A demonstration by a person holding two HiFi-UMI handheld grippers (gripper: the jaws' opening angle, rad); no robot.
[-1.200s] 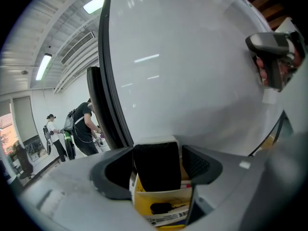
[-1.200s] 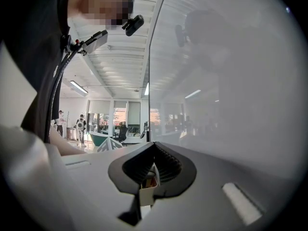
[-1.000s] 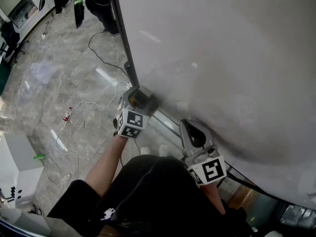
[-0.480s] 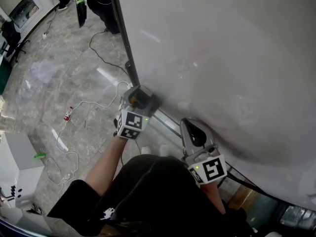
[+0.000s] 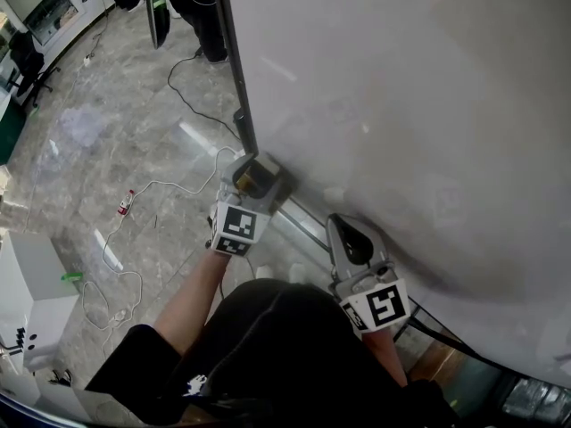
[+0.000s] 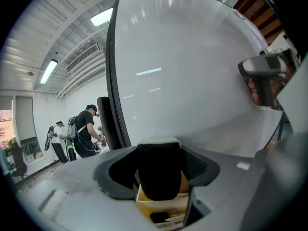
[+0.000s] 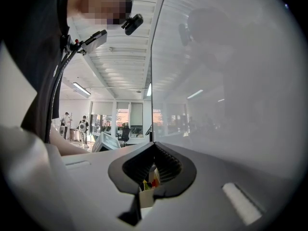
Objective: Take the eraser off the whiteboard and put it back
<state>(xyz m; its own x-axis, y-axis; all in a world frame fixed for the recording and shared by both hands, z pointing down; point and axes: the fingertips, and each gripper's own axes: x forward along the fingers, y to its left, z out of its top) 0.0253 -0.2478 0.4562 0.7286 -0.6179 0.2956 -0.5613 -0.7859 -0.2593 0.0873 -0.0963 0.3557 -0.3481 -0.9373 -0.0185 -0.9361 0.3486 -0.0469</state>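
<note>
Since the earlier frame the left gripper point(image 5: 256, 173) has risen slightly along the dark vertical edge strip point(image 5: 234, 69) of the large glossy white whiteboard point(image 5: 401, 105). The right gripper point(image 7: 154, 145) has kept its place. The left gripper's jaws stand fairly wide and are clamped on the block eraser with black felt and a white-and-yellow body point(image 6: 160, 174), which fills the gap between them. The eraser is held at the whiteboard's lower left corner, just beside the edge strip; whether it touches the whiteboard's face cannot be told. The right gripper points at the whiteboard near its lower edge, further along from the corner. Its jaw tips meet and grip nothing. Beyond the whiteboard's left edge lies grey marbled floor point(image 5: 98, 132) with a loose white cable point(image 5: 111, 239).
</note>
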